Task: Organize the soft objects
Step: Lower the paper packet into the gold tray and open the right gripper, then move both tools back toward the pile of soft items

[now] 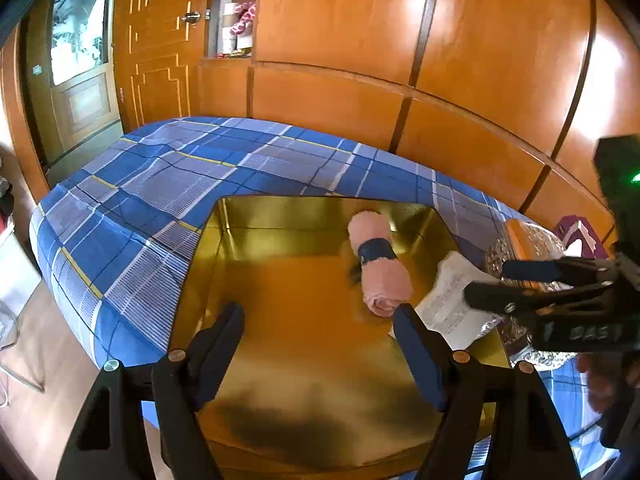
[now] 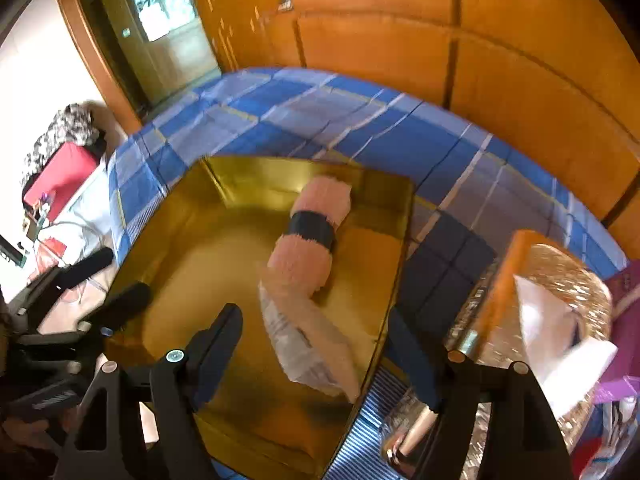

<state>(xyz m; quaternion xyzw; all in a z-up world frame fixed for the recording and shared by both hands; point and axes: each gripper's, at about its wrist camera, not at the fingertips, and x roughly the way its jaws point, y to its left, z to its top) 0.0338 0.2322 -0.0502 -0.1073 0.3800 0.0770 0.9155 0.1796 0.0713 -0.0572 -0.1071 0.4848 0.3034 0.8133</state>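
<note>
Gold foil lines the open box (image 1: pixel 248 248) that sits on the blue plaid bed (image 1: pixel 160 184) in the middle of both views. Inside it, toward the right wall, lies a rolled pink towel (image 1: pixel 380 268) bound by a dark blue band (image 1: pixel 376 251). A clear plastic packet (image 2: pixel 308 344) with printed text lies just below the roll in the right wrist view, overlapping its near end. The left gripper (image 1: pixel 320 344) hangs over the box floor, jaws spread wide and holding nothing. The right gripper (image 2: pixel 316 352) hangs over the box's right edge, jaws likewise wide apart and empty. At lower right of that view sits a glittery wrapped basket (image 2: pixel 560 280).
</note>
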